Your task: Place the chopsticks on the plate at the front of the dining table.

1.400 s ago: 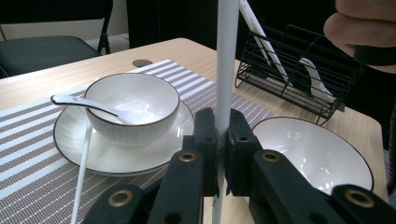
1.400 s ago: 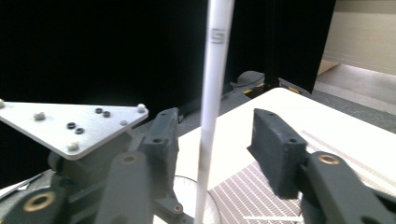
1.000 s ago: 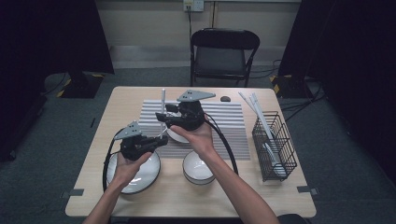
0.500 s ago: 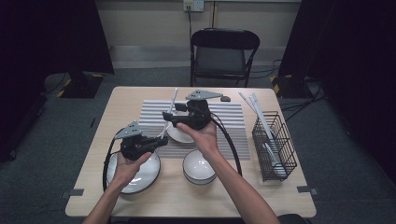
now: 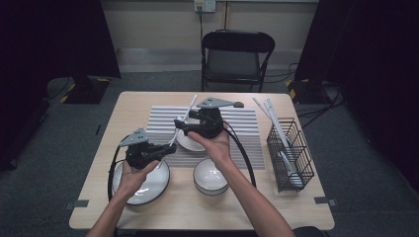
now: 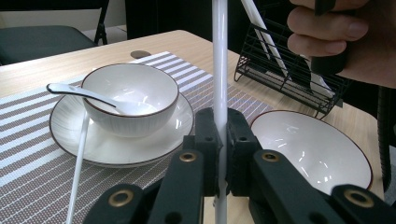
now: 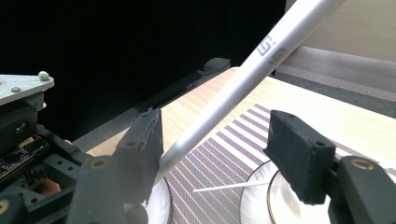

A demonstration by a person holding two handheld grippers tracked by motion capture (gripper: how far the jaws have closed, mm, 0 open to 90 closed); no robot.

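Left claw (image 6: 219,140) pinching smooth white chopstick (image 6: 219,60) upright at frame centre, right claw (image 7: 219,154) spread around it, jaws just opening, glossy bowl (image 6: 131,95) left, bare table (image 5: 148,98) edge beyond.

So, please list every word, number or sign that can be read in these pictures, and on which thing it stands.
One grey mark, partly legible, reads roughly "S!": printed on the white chopstick that crosses between the jaws in the right gripper view.
Nothing else carries readable text: the bowls, the striped mat and the wire basket show none.
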